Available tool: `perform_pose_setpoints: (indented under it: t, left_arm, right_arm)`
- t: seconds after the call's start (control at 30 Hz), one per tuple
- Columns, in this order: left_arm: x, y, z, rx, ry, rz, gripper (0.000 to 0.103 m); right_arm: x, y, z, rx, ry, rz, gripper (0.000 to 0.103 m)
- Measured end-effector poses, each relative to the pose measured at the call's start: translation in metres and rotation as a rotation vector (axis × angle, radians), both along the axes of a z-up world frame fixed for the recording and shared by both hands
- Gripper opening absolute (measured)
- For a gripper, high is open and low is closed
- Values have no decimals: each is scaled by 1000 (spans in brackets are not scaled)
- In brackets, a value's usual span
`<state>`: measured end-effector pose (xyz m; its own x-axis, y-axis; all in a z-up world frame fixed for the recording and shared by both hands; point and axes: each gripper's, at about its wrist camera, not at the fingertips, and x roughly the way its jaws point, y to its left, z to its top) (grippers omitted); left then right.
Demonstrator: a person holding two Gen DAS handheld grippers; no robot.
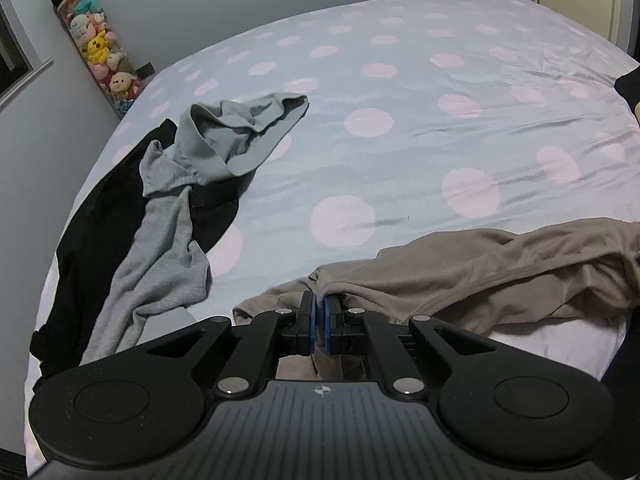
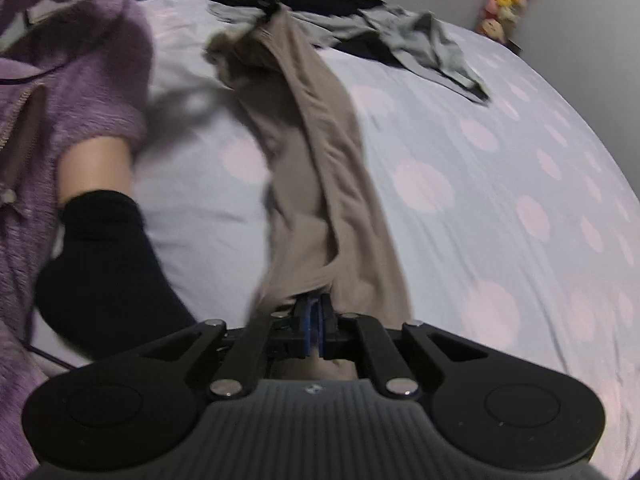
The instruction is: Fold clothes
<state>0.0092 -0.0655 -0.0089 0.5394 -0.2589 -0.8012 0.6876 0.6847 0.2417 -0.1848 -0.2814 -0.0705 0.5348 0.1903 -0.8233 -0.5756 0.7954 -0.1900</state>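
Observation:
A taupe garment (image 1: 500, 272) lies bunched along the near edge of the bed. My left gripper (image 1: 320, 300) is shut on its left end, the blue pads pinching the cloth. In the right wrist view the same taupe garment (image 2: 320, 152) hangs stretched as a long band above the sheet. My right gripper (image 2: 318, 300) is shut on its near end. The far end runs up to the blurred dark left gripper (image 2: 266, 10) at the top.
A pile of grey and black clothes (image 1: 168, 208) lies on the left of the dotted bed sheet (image 1: 400, 80), with a pale grey piece (image 1: 240, 132) on top. A column of soft toys (image 1: 96, 48) stands in the corner. A person's purple top (image 2: 80, 60) and black sleeve (image 2: 104, 264) fill the right wrist view's left side.

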Motion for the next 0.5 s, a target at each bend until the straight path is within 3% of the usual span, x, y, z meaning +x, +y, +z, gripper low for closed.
perform_pose_setpoints:
  t: [0.1,0.13,0.17,0.23,0.4,0.5]
  left_arm:
    - [-1,0,-2,2,0,1,3]
    - [-2,0,-2,3,1,2,3]
    - [-2,0,-3,5,3,2,3]
    - [-1,2,-6,10,9,4,3]
    - [1,2,-12,19,22,8,3]
    - [2,2,-13,23,25,7,3]
  right_arm:
    - [-1,4,2,-21,-13,19,9]
    - [-1,3,3,-25,-16,20,14]
    - [-1,-1,6,-26,-16,16,27]
    - [-1,-9,10,-31,-15,12,39]
    - [3,-17,6,-49,5,31,35]
    - [8,-15,-6,-43,22,42,29]
